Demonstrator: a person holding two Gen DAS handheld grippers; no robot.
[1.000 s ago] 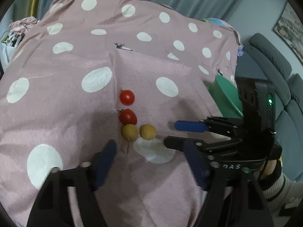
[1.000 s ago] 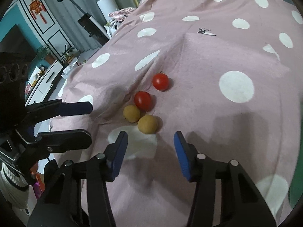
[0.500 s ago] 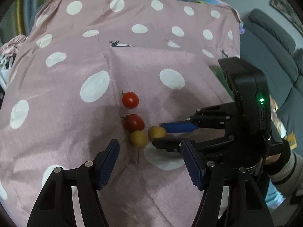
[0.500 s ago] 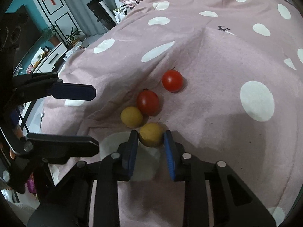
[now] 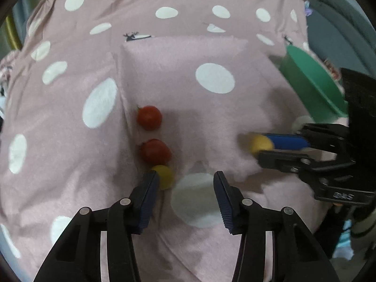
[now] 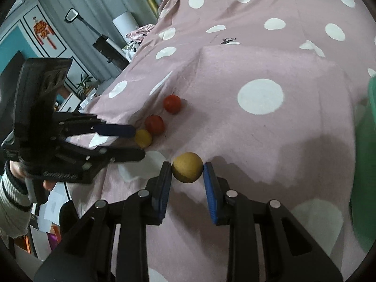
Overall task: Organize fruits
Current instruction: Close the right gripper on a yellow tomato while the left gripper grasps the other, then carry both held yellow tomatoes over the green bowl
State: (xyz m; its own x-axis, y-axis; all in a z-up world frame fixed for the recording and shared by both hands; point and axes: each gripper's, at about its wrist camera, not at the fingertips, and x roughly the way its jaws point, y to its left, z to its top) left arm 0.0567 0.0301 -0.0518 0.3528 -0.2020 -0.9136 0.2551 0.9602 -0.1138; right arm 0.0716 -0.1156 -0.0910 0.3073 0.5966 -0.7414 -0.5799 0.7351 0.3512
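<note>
Pink cloth [image 6: 270,145] with white dots, draped over a raised flat surface; curtains, a grey sofa and a teal wall behind.

Right gripper [image 6: 187,172] clamped on a yellow-brown fruit [image 6: 187,167], both blue pads touching its sides, fruit seemingly just clear of the cloth. Left gripper [image 5: 184,183] spread wide and holding nothing, its left finger [image 5: 146,195] touching or just beside the second yellow fruit [image 5: 164,176], which sits against the nearer of two red tomatoes [image 5: 155,151]; farther tomato [image 5: 149,117] a little beyond, apart.

To do the step well, probably: keep the squeeze on the held fruit light and even, since round, smooth skin could slip from flat pads; carry level toward the green bowl [image 5: 310,84] at the right edge, presumably the target, and release low over it. For the left side, shift sideways to centre the loose fruit between the fingers before closing, taking care not to nudge the tomato beside it.

Hard to make out: bowl cut off in both views, contents unseen. Held fruit blurred in the left view. Contact between left finger and fruit uncertain. Whatever props the cloth up, hidden.
</note>
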